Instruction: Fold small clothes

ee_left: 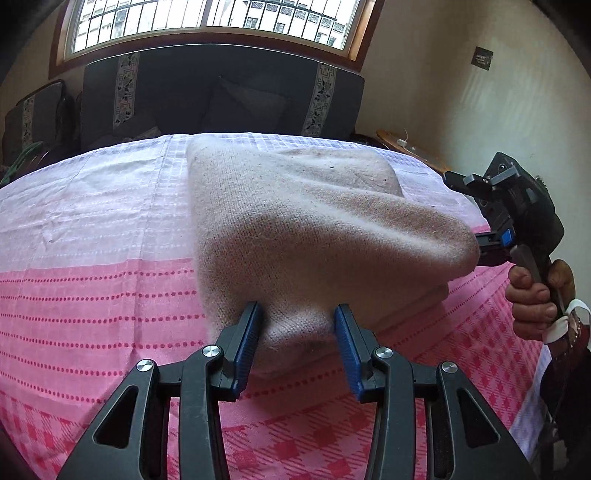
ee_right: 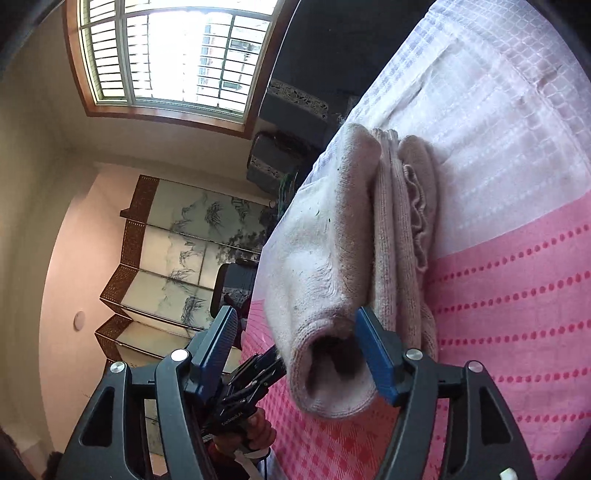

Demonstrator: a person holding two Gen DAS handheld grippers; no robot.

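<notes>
A beige knitted garment (ee_left: 295, 221) lies folded in layers on a pink and white checked cloth (ee_left: 92, 280). Its top layer is lifted and bulges toward the right. My left gripper (ee_left: 297, 314) holds a fold of the knit between its blue pads (ee_left: 247, 339), jaws partly apart. My right gripper (ee_right: 295, 325) is rolled sideways at the garment's right edge (ee_right: 332, 266). Its jaws stand wide, with one blue pad (ee_right: 373, 350) against the rolled fabric edge and the other free. The right gripper also shows in the left wrist view (ee_left: 480, 251), half hidden behind the knit.
A dark sofa (ee_left: 221, 96) stands behind the table under a barred window (ee_left: 207, 18). A painted folding screen (ee_right: 173, 251) stands by the wall. A small wooden side table (ee_left: 406, 147) sits at the far right.
</notes>
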